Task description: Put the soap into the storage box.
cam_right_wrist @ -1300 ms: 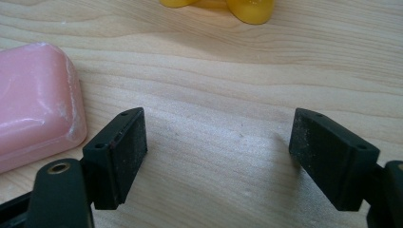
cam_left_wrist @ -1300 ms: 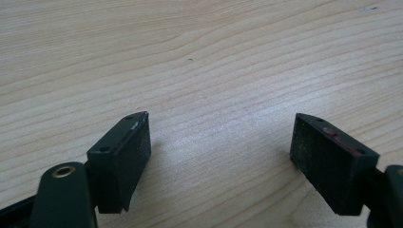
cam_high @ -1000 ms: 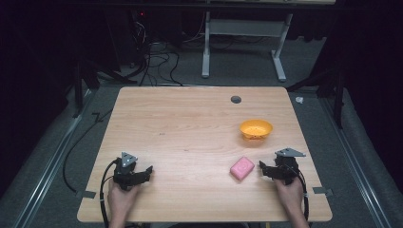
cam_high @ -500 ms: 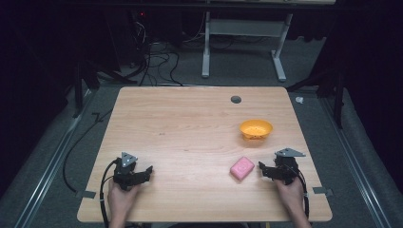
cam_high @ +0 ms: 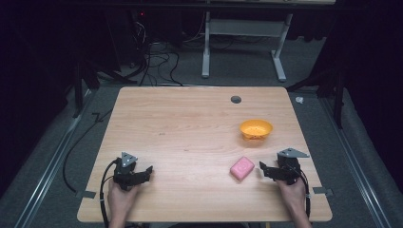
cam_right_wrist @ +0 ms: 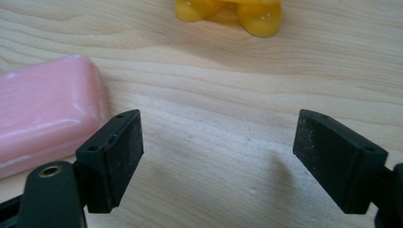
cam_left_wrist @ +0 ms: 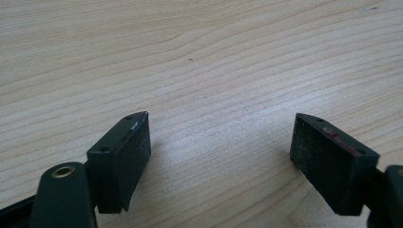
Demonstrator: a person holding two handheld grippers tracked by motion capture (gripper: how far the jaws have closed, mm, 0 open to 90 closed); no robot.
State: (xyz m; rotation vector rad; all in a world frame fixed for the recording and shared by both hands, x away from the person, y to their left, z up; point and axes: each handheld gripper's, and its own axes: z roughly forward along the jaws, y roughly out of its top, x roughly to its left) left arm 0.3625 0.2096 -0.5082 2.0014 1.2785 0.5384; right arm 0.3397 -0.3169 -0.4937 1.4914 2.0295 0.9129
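Dark floor, cables and a metal desk frame [cam_high: 242, 42] ring the scene at the top of the high view, and below them sits a pale wooden table [cam_high: 190, 128]. One pink soap bar [cam_high: 242, 168] lies at lower right of the frame, one orange bowl [cam_high: 256, 129] up and right of it, the two near each other but apart. Count two grippers: the left gripper [cam_high: 146, 171] rests at lower left with bare wood ahead of it, well apart from everything, and the right gripper [cam_high: 264, 169] sits just beside the soap, pointing at it without touching. Over to the left gripper view: jaws spread wide, nothing between them, just wood grain running across the frame. Now the right gripper view, and its own gripper [cam_right_wrist: 216, 152] is spread wide as well, clasping nothing; the soap bar [cam_right_wrist: 47, 118] fills the left side, partly behind the left-hand jaw and outside the gap, while the bowl's yellow-orange underside [cam_right_wrist: 233, 12] peeks in at top centre. My read: this is the very start. The soap looks like the thing to be picked up and the bowl a likely home for it, so lining up, closing, lifting and carrying are all still to do.
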